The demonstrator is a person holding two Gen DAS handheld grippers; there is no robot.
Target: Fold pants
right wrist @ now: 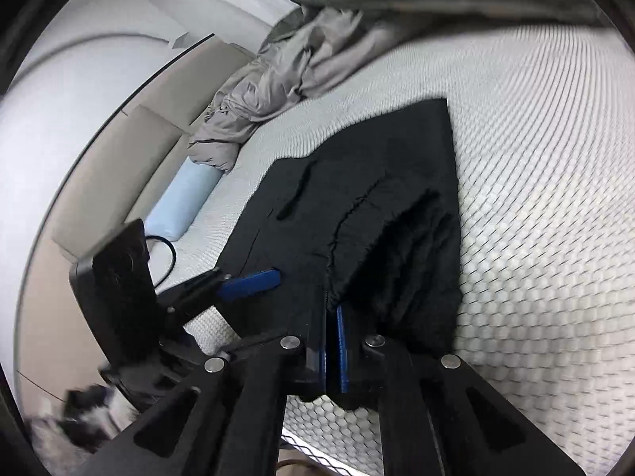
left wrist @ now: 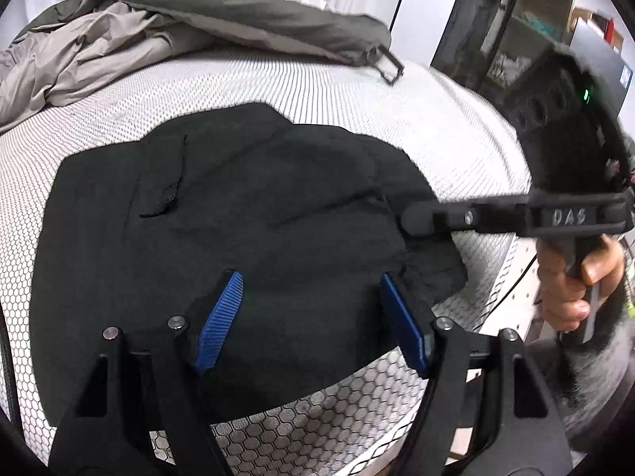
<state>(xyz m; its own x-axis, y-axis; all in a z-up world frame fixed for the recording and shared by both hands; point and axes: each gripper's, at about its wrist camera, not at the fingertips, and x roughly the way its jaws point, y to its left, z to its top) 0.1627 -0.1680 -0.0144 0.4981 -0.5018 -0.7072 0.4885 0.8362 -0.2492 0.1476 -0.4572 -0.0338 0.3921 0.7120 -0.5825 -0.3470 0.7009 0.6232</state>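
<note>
pants (left wrist: 222, 214) beneath left hand-held gripper (left wrist: 311, 297)

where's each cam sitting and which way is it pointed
Left wrist: on the left gripper, open above the black pants, facing across the mattress toward the grey duvet; the right hand shows.
Right wrist: on the right gripper, shut on the pants' edge, facing along them toward the blue pillow; the left gripper shows.
Shared: pants, mattress, duvet.

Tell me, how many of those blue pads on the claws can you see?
4. In the left wrist view, two spread apart above the black pants: one, another. In the right wrist view, two pressed together on the fabric.
</note>
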